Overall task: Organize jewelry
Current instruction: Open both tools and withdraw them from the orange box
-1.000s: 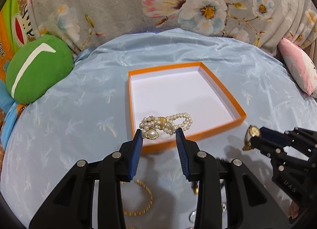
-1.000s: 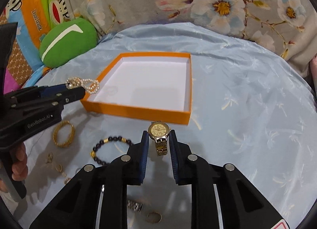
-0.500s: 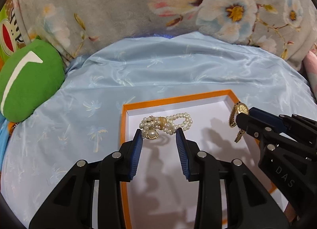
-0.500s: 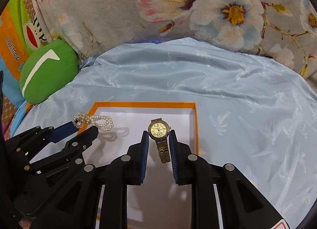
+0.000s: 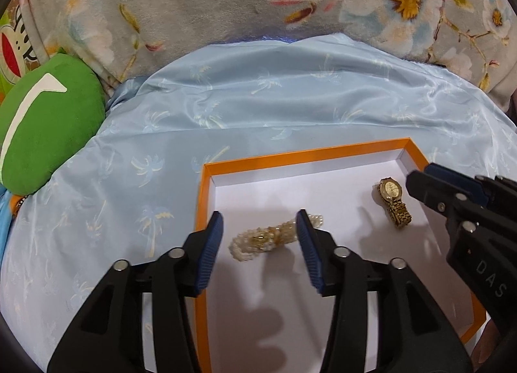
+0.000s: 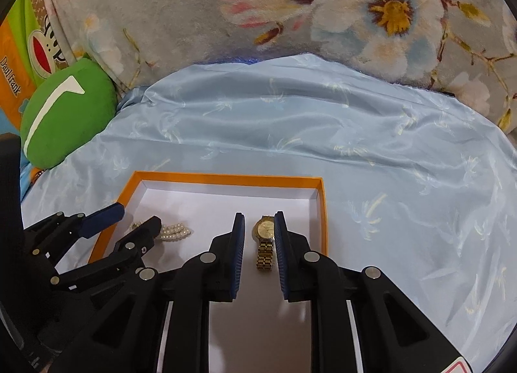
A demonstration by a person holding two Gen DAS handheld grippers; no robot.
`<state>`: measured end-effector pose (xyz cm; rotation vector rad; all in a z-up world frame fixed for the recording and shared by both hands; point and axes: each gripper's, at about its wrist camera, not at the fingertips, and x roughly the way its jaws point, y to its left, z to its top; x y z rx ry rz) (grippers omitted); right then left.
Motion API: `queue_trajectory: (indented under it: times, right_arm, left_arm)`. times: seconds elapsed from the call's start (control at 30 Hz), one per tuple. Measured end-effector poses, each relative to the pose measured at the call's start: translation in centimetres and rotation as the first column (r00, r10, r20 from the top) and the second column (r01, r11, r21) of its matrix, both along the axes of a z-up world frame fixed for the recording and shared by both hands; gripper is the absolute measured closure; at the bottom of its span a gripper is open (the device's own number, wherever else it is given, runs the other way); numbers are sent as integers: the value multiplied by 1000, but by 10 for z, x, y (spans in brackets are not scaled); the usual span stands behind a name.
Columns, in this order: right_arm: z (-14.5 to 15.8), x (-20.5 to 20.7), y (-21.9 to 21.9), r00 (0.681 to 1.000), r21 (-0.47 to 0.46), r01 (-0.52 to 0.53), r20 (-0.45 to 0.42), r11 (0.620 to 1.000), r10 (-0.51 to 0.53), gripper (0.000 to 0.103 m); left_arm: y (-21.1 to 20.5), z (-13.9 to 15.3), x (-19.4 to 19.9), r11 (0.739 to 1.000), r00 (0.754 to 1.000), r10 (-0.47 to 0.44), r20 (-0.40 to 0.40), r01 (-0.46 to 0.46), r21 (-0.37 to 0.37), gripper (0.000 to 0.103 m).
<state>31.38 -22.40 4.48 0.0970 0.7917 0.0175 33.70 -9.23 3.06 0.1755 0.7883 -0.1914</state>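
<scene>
An orange box [image 5: 303, 155] with a white floor lies on the blue cloth; it also shows in the right wrist view [image 6: 226, 176]. A pearl bracelet [image 5: 268, 237] lies on the box floor, below my open left gripper [image 5: 258, 221]; it shows in the right wrist view [image 6: 176, 230]. A gold watch [image 5: 392, 202] lies at the box's right side. In the right wrist view the watch [image 6: 265, 242] lies on the floor between the parted fingers of my right gripper [image 6: 258, 221], which is open.
A green cushion [image 5: 42, 127] sits at the left. A grey floral blanket [image 5: 258, 1] rises behind the blue cloth [image 6: 387, 163]. Each gripper shows in the other's view, close together over the box.
Both grippers have opened and let go. The pearl bracelet and the watch have dropped onto the box floor. Both grippers moved forward over the box.
</scene>
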Motion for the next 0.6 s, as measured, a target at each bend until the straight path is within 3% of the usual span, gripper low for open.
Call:
queue_trajectory:
  times: [0.03, 0.13, 0.3, 0.6]
  right_arm:
    - [-3, -3, -1, 1000, 5, -1, -5, 1000, 1, 86]
    - [-10, -15, -3, 1000, 1, -1, -15, 1000, 1, 86]
    - [-16, -42, -2, 1000, 29, -10, -29, 1000, 11, 86]
    - [-19, -95, 5, 998, -7, -3, -55, 1000, 2, 86]
  left_arm:
    - [2, 1, -1, 1000, 1000, 4, 5, -4, -7, 39]
    - [6, 5, -8, 1000, 1000, -1, 5, 2, -12, 28]
    - [8, -2, -27, 999, 1000, -24, -9, 24, 39, 27]
    - [28, -10, -71, 999, 998, -47, -39, 48, 18, 28]
